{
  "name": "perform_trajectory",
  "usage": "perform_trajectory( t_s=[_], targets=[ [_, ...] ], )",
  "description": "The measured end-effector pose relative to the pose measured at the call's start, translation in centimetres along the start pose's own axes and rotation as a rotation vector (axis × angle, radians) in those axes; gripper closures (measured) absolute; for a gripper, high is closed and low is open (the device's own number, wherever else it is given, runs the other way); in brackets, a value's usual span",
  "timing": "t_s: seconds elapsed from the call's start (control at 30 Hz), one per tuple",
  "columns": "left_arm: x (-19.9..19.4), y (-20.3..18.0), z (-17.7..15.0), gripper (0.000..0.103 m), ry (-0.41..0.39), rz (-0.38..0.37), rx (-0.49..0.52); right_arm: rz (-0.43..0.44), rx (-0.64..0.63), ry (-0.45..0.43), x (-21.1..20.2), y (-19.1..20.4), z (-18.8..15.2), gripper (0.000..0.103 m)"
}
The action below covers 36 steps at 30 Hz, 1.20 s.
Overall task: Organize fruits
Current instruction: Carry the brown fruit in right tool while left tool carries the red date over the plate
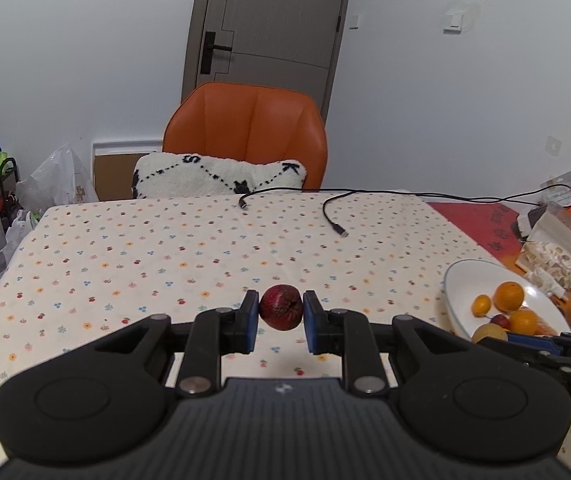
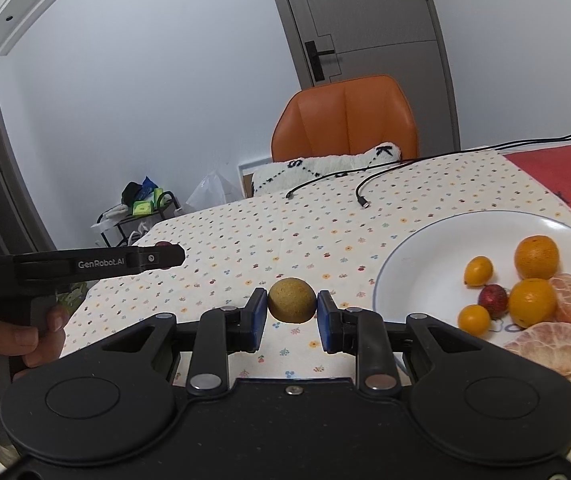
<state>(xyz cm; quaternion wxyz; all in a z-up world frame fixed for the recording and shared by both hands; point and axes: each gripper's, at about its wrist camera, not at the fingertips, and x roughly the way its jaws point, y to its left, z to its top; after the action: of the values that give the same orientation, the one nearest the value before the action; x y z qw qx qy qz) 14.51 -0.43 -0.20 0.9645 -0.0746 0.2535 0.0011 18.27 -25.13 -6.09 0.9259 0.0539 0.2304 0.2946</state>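
Left wrist view cuts off my right gripper (image 1: 497,338); left fingers (image 1: 250,316) pinch a dark red fruit (image 1: 281,306), right fingers (image 2: 327,322) a yellow-brown fruit (image 2: 292,300).

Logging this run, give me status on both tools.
Left tool shut on dark red fruit. Right tool shut on yellow-brown fruit. Plate path clear.

Cream tablecloth (image 1: 165,248) w/ small red, orange & blue floral dots; red-orange cloth (image 1: 481,224) at far corner. Black left gripper (image 1: 280,312) w/ blue pads (image 1: 252,316) on a dark-red fruit (image 1: 281,306); right gripper (image 2: 292,312), same colours, on a dull yellow-brown fruit (image 2: 292,300). White plate (image 2: 417,256), thin blue rim, w/ orange citrus. Orange chair (image 1: 245,132); white cushion (image 1: 213,176) w/ black dotted pattern; grey door (image 1: 273,20).
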Motion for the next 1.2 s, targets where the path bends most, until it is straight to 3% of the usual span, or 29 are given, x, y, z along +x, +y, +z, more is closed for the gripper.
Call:
perform_trajectory(
  t_s=[0.63, 1.2],
  targets=[
    [-2.0, -3.8, -0.3, 0.081, -0.025, -0.072, 0.006, -0.051, 0.014, -0.041, -3.8, -1.8, -0.3, 0.078],
    [-1.1, -7.6, -0.5, 0.081, -0.012, -0.128, 0.031, -0.143, 0.055, -0.082, -6.5, -5.7, 0.0, 0.078]
  ],
)
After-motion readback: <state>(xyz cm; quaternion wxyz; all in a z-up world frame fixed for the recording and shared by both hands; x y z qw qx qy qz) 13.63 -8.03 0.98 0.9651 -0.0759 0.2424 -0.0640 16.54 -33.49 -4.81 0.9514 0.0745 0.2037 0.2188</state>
